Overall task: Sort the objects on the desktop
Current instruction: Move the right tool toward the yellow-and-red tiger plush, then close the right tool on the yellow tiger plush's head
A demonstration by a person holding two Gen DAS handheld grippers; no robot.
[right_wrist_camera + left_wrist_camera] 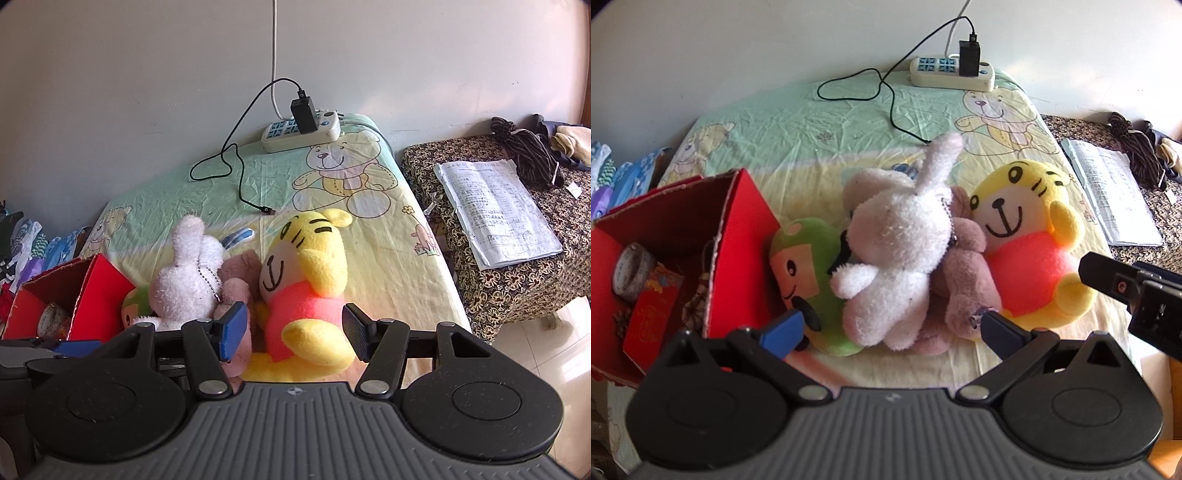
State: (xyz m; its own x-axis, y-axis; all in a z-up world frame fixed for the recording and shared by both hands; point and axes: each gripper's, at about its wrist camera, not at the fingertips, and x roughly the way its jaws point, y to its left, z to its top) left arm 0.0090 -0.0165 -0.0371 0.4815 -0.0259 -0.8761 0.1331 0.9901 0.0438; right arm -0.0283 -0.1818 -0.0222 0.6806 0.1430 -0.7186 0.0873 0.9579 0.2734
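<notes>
Four plush toys lie bunched on the counter beside the red box [738, 221], which stands open and likely serves as the bin. The green toy [805, 273] touches the box wall; the white rabbit [897, 251] lies over it and over the mauve toy [964, 266]; the tiger [1030, 240] is farthest from the box. The left gripper [890, 325] is spread wide before the rabbit, holding nothing. The right gripper [293, 332] straddles the tiger's body, jaws apart, seemingly ready to close.
</notes>
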